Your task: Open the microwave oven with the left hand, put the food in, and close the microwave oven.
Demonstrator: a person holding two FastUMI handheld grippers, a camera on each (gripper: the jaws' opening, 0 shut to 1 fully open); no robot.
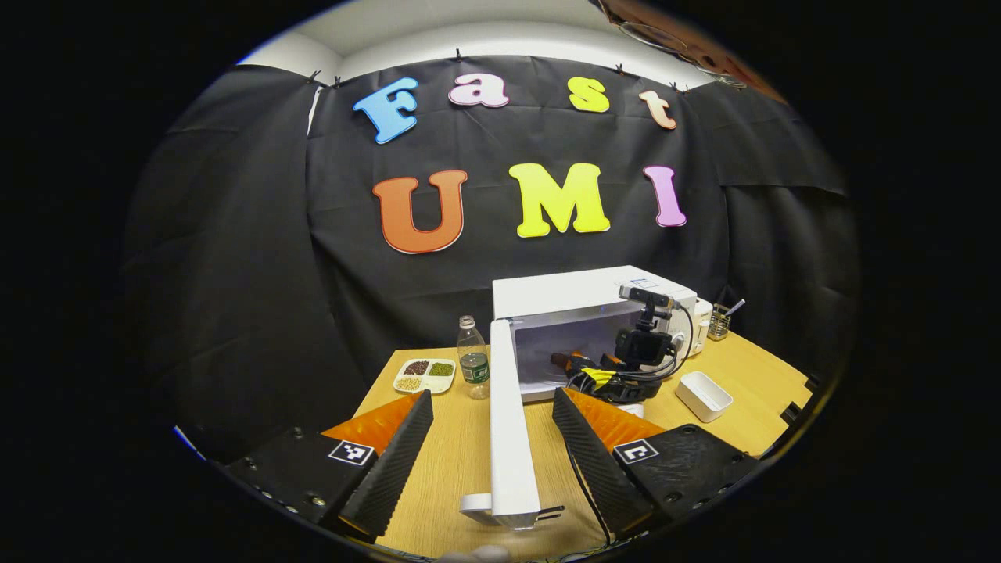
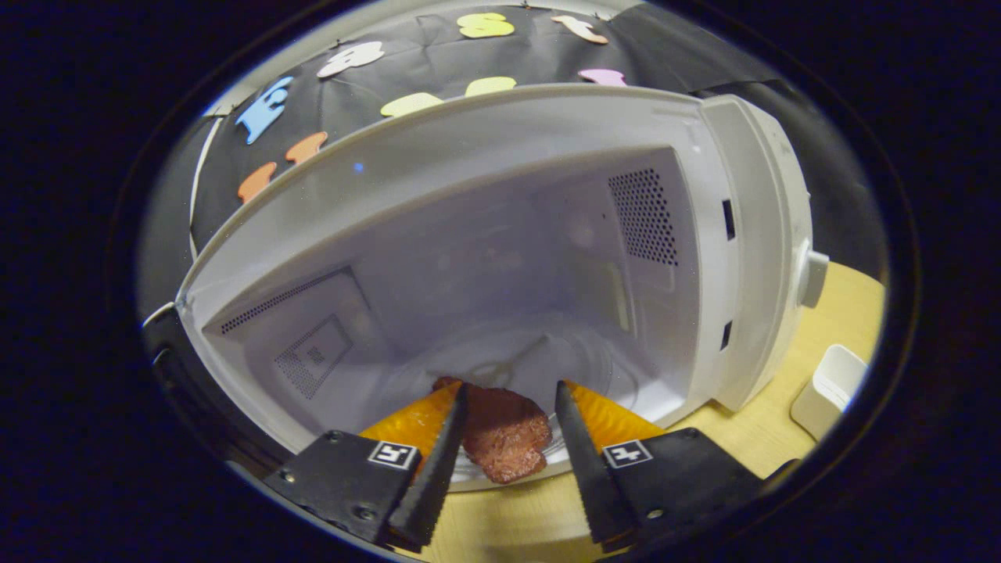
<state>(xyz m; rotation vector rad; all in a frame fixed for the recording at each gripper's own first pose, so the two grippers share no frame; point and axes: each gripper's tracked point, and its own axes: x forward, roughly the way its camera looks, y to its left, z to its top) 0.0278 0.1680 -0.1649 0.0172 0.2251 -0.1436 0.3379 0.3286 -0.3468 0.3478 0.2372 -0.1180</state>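
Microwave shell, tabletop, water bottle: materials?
Microwave: looks like white painted metal or plastic, smooth with a soft sheen; can't tell which. Table: wood or wood-look laminate, pale grain lines, matte. Bottle: clear plastic, see-through walls, with a label band.

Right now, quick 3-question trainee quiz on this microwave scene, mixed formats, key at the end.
1. True or false: the microwave door stands shut.
2. Multiple choice: the food lies A) on the sectioned plate, B) at the front of the microwave cavity, between the right gripper fingers, C) in the white box.
3. Fill in: the left gripper has its jaws ____, one either side of the door's edge.

Key: 1 false; 2 B; 3 open.
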